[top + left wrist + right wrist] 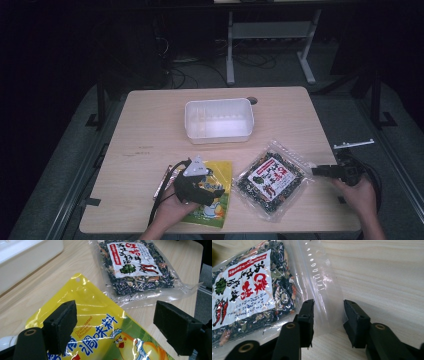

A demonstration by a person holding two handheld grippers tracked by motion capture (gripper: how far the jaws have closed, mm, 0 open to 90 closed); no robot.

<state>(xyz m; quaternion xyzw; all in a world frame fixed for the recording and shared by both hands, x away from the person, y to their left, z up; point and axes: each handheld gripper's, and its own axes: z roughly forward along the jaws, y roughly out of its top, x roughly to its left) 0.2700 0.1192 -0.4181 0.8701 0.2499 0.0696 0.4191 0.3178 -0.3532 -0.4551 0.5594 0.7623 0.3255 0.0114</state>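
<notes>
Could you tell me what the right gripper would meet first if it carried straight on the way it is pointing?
Most likely the clear sealed edge of the seaweed packet: the right gripper is open with that edge between its fingers, though contact can't be confirmed.

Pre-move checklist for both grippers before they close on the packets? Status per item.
1. Left gripper open: ok, jaws stand wide apart.
2. Left gripper lined up on the yellow bouillon pouch: ok, it hovers over the pouch; contact cannot tell.
3. Right gripper open: ok, a gap shows between the jaws.
4. Clear edge of the seaweed packet between the right jaws: ok, the sealed strip lies in the gap.
5. Packets apart: cannot tell, the packet's clear edge meets the pouch in the left gripper view.
6. White container free to receive: ok, it looks empty.
</notes>
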